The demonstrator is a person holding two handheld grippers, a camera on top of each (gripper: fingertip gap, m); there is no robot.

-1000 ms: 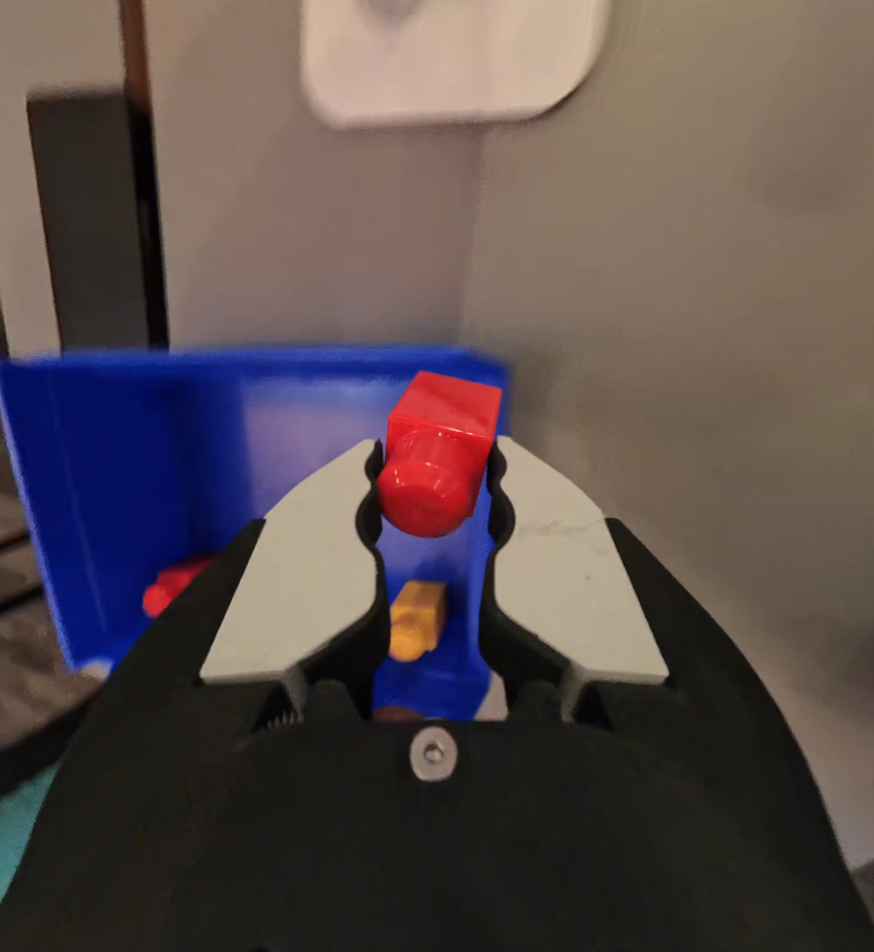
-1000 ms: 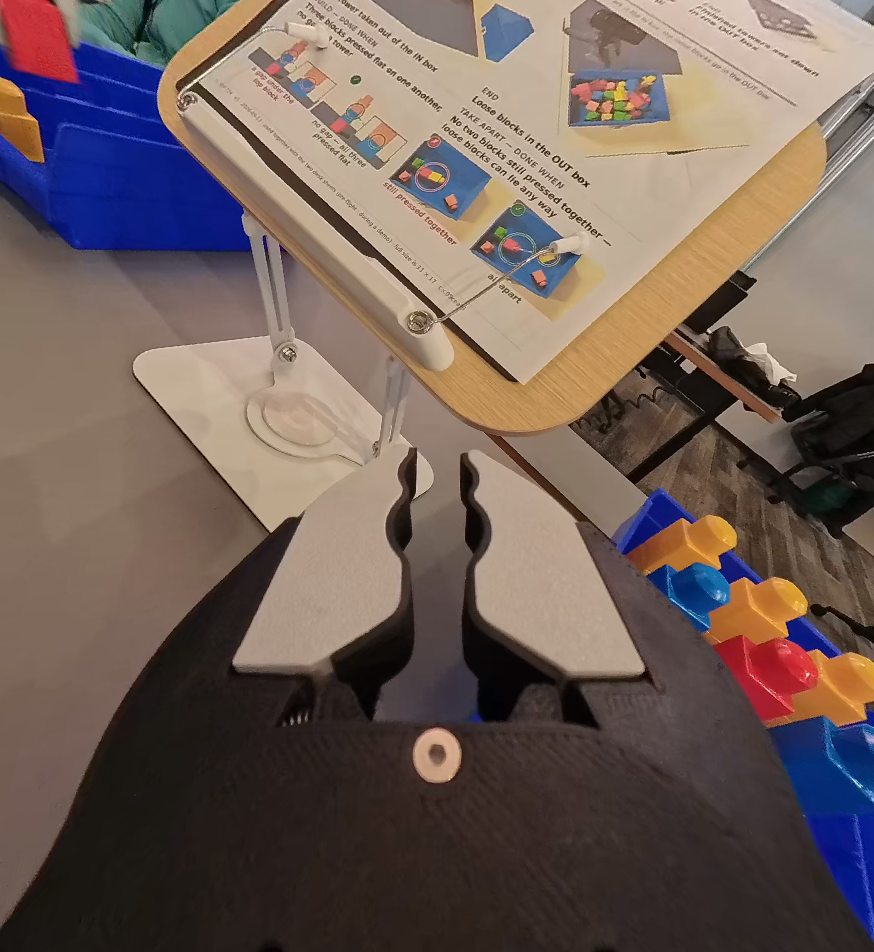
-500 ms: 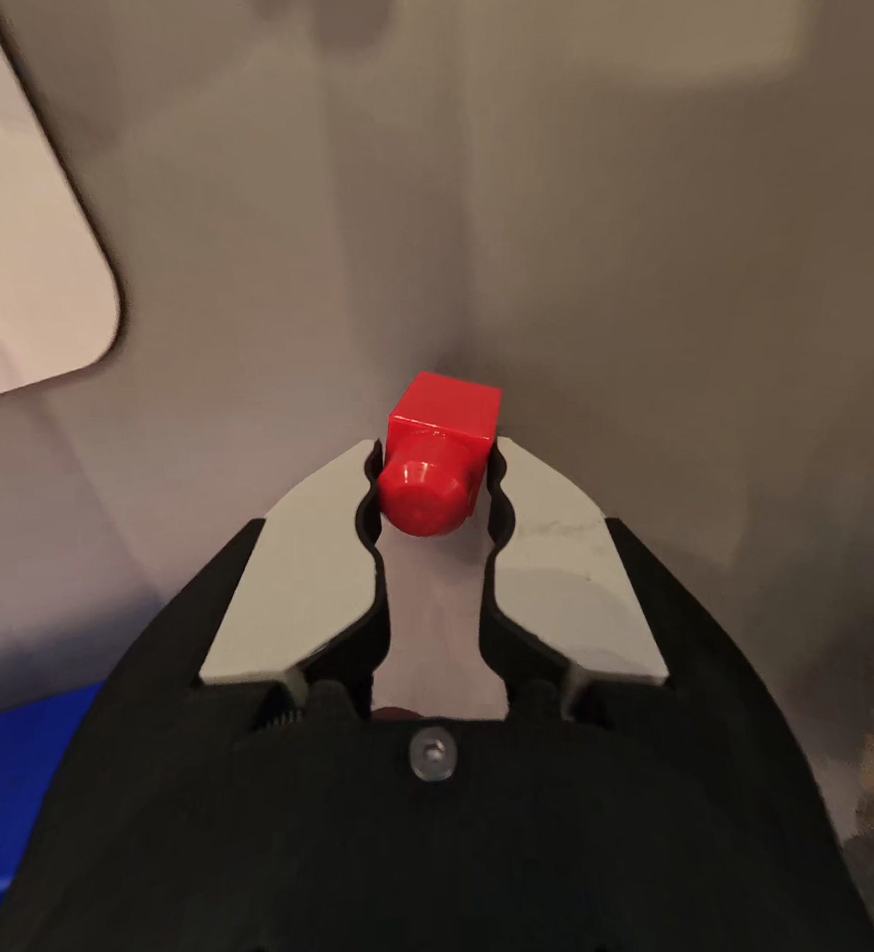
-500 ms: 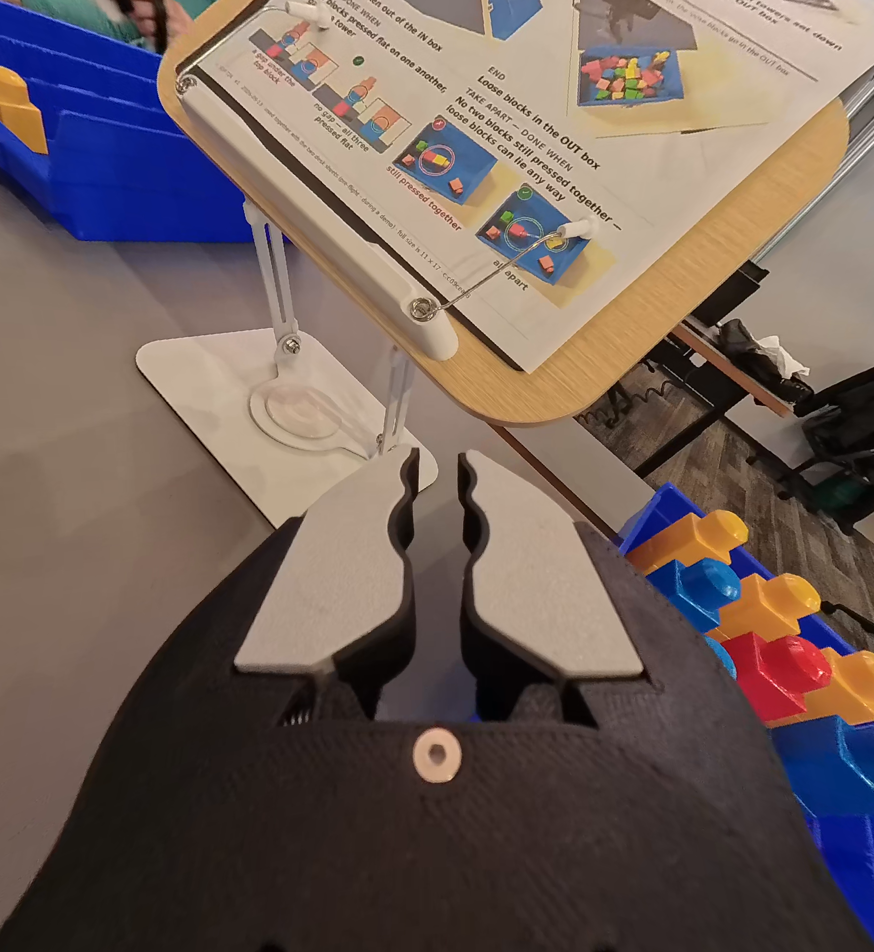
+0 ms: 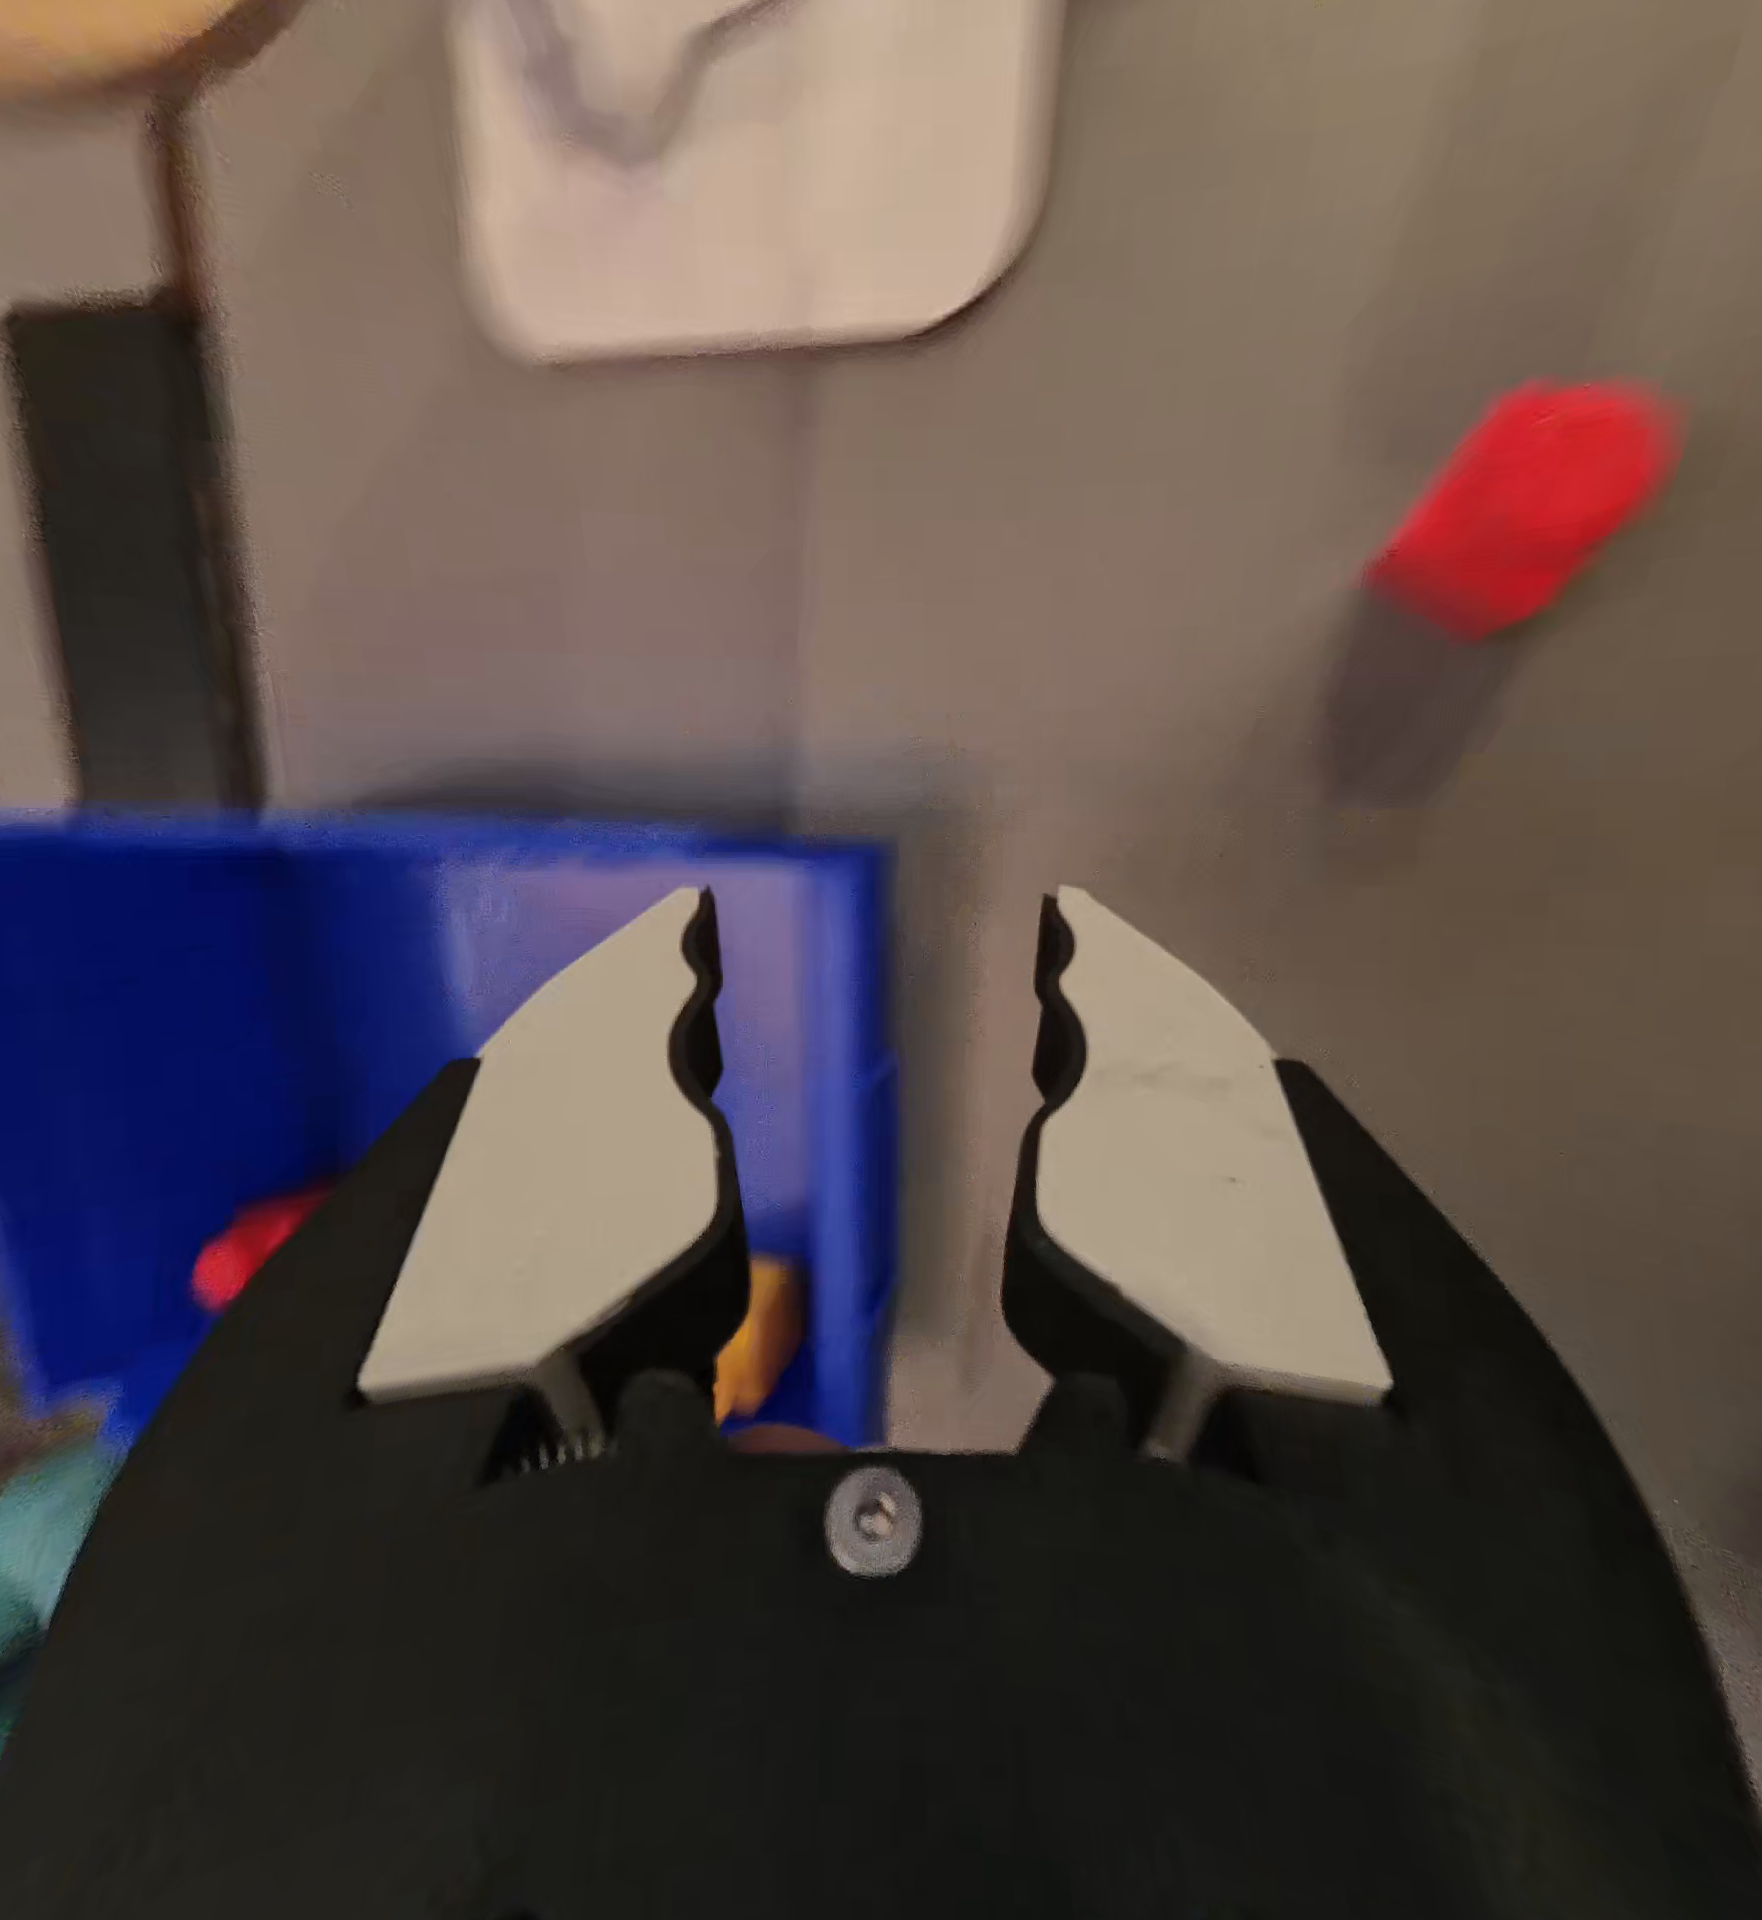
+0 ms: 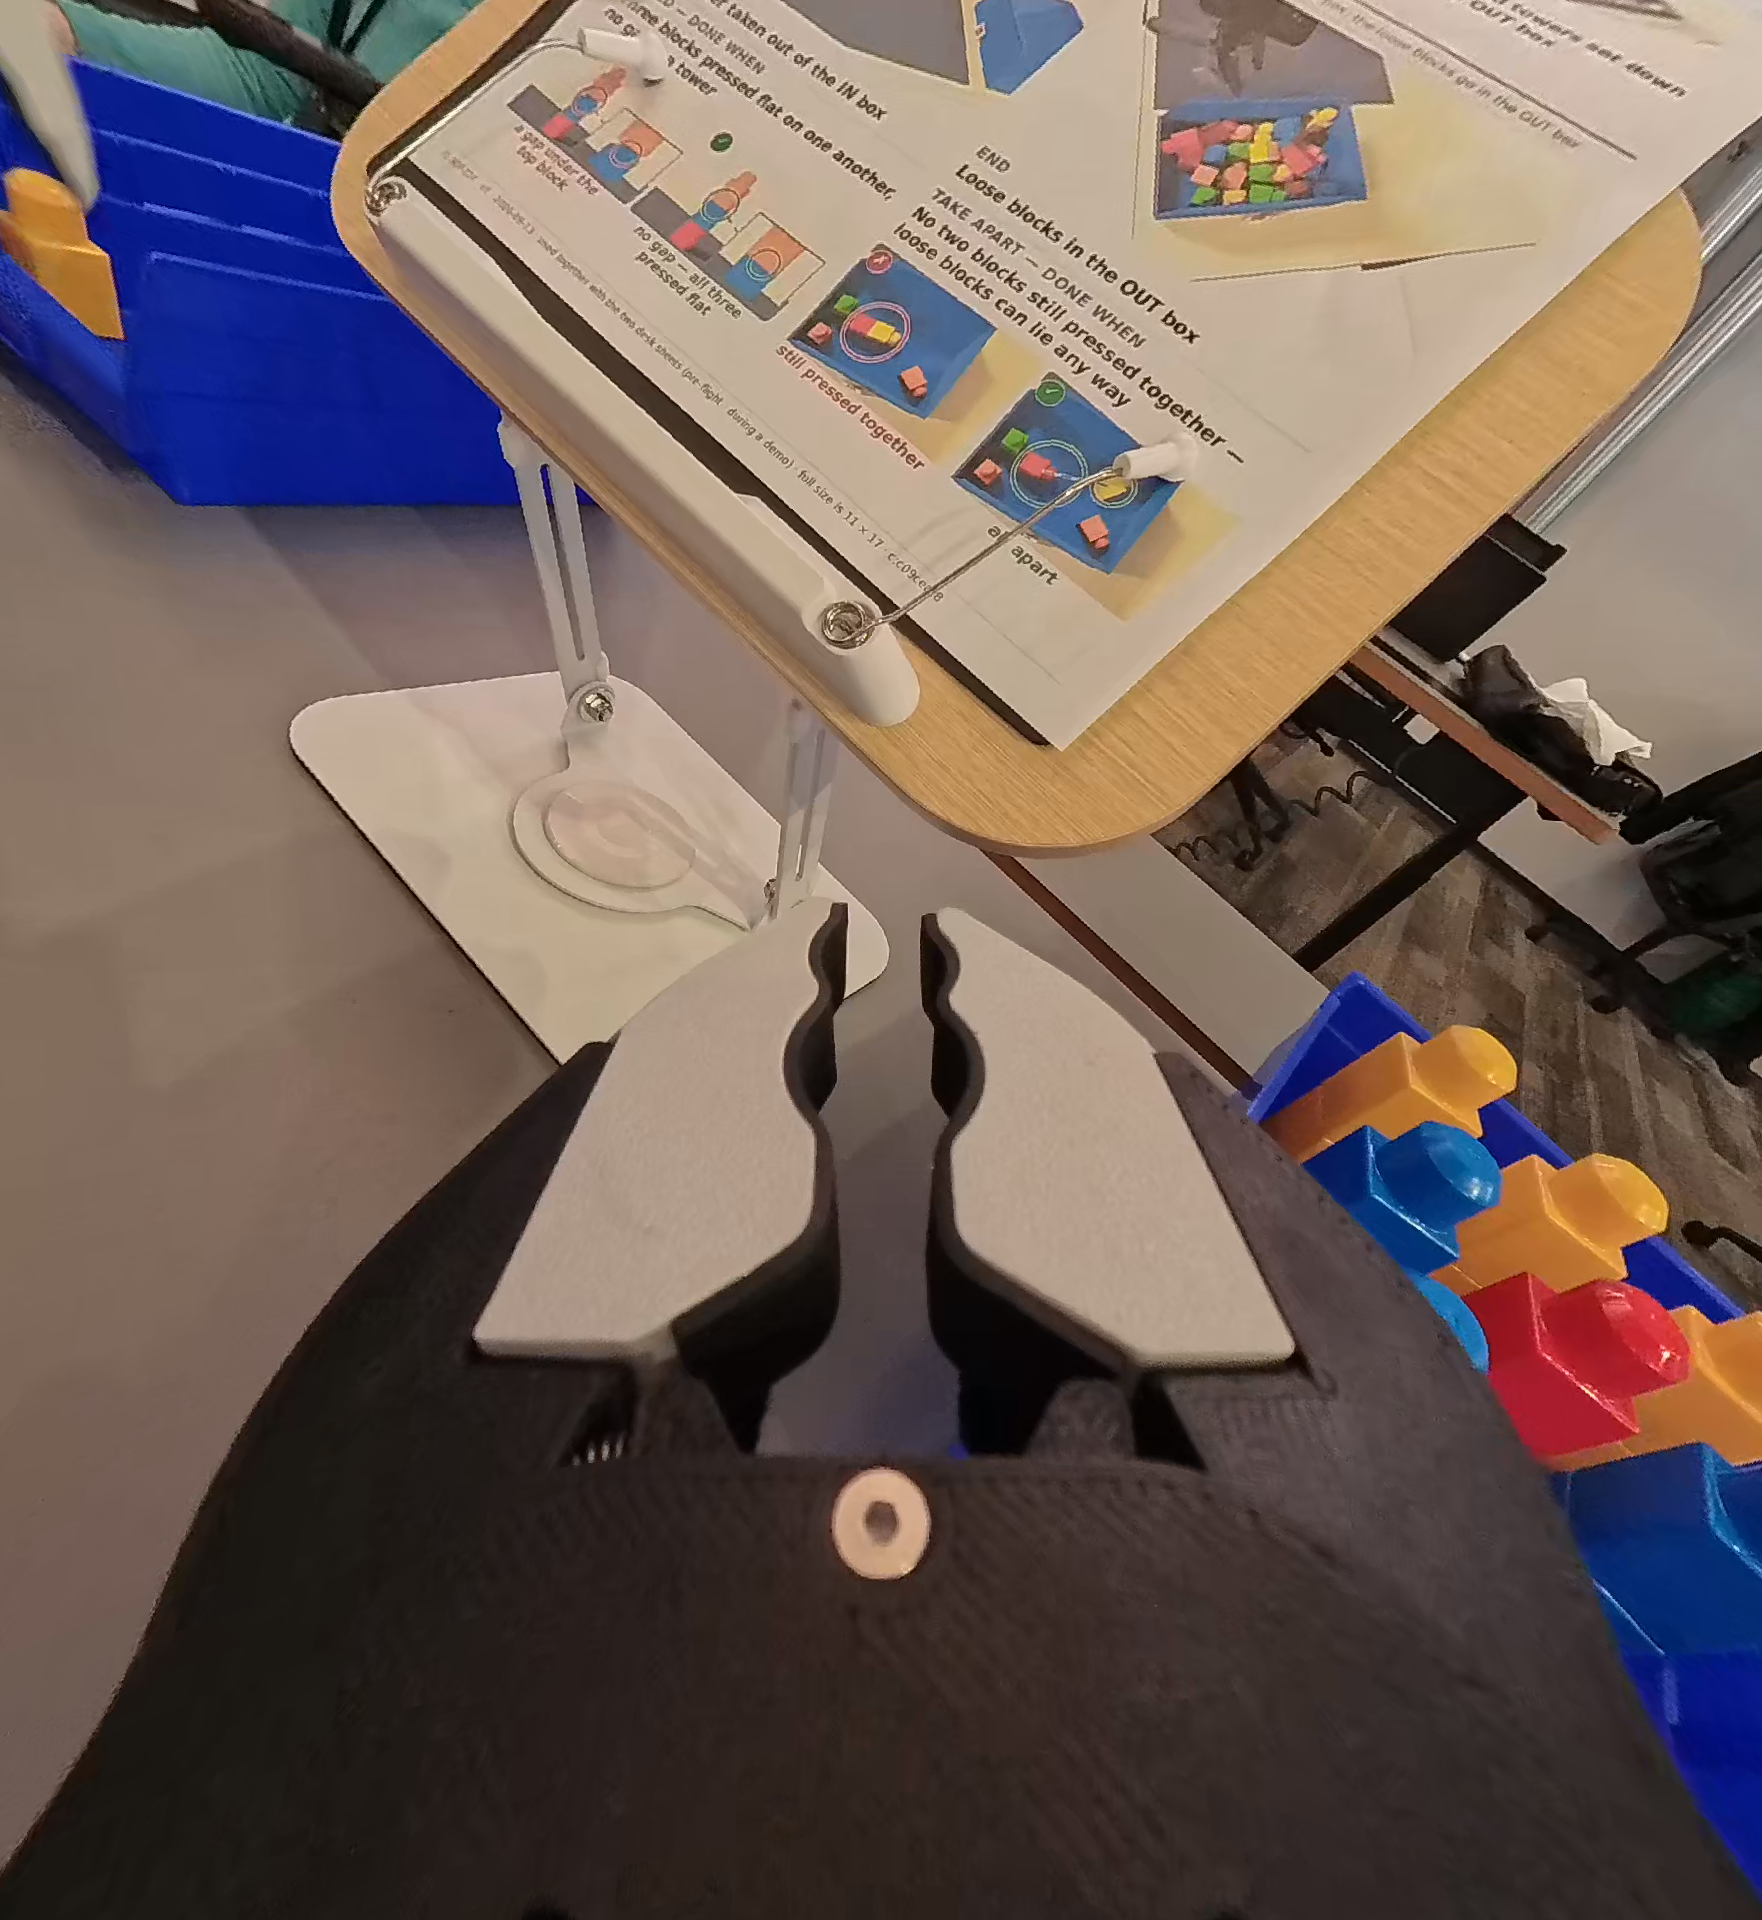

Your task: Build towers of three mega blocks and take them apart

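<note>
where half a second ago the left gripper (image 5: 877, 914) had its fingers (image 5: 586, 1132) clamped on a red block, they now stand wide apart with nothing between them, and the red block (image 5: 1521, 509) is a streaked red shape off to the right over the grey desk (image 5: 1272, 831), well clear of the gripper. that reads as a release onto the open desk, perhaps a first piece set out for a tower, though whether it is already at rest or still tumbling cannot be told from the smear. a dark blur just under it may be its shadow.

the right gripper (image 6: 877, 935) is much as it was: its fingers (image 6: 711, 1132) are close together with a narrow slit between them, and nothing is in that slit.

the left view is blurred throughout. the blue bin (image 5: 129, 1039) behind the left fingers shows only a red piece (image 5: 233, 1257) and an orange piece (image 5: 763, 1330), both half hidden by the gripper body. in the right view, the bin of blocks (image 6: 1542, 1278) at the lower right is cut off by the frame and the gripper, so its full contents cannot be counted. the red block does not show there at all.
</note>
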